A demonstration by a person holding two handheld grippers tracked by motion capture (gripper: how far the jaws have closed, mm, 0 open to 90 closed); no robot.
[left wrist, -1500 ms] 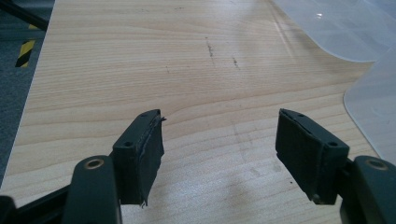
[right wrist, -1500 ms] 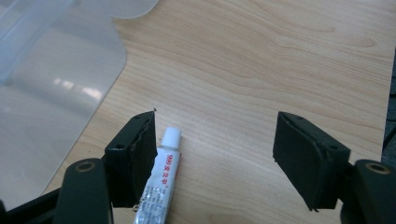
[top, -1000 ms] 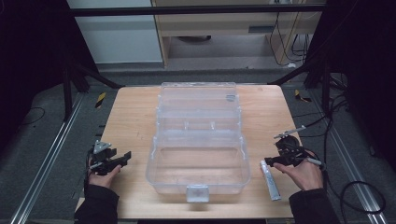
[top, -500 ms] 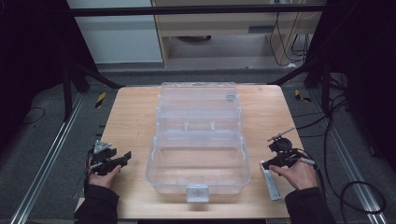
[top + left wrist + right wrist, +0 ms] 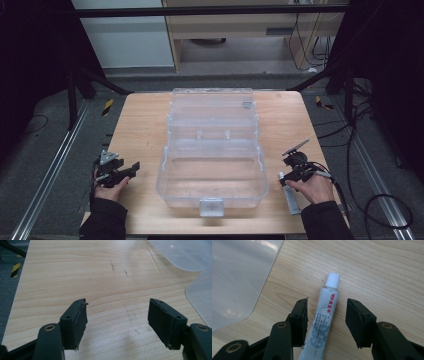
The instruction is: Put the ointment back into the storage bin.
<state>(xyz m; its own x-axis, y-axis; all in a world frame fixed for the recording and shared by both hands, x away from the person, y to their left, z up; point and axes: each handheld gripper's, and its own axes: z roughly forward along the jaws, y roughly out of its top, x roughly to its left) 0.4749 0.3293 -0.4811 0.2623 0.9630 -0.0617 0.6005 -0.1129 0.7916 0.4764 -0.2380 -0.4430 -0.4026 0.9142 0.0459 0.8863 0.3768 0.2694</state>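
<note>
Near the front right corner of the counter [image 5: 145, 125], the right gripper [image 5: 327, 322] hangs low over a white tube [image 5: 324, 320] that lies flat on the wood. Its jaws have just been closing and now stand partly open, one on each side of the tube's body. The left pad sits just beside the tube, perhaps grazing its edge; the right pad is clearly apart from it, so nothing is gripped yet. The tube's white cap points away from the gripper, and red and blue print runs along its length. From the high view the same tube [image 5: 290, 195] lies just right of a clear plastic box [image 5: 210, 165], and the right gripper [image 5: 295, 170] is held in a hand [image 5: 312, 187] above the tube's far end.

At the front left, the left gripper [image 5: 117, 320] rests in the other hand [image 5: 110, 187], its jaws wide open over bare wood with nothing between them. It [image 5: 120, 172] sits well apart from the box, pointing toward it.

Farther back, the box stands in the middle of the counter with its lid thrown open toward the far edge, a latch on its near wall. Beyond the counter lie a grey floor and some cables [image 5: 385, 200].
</note>
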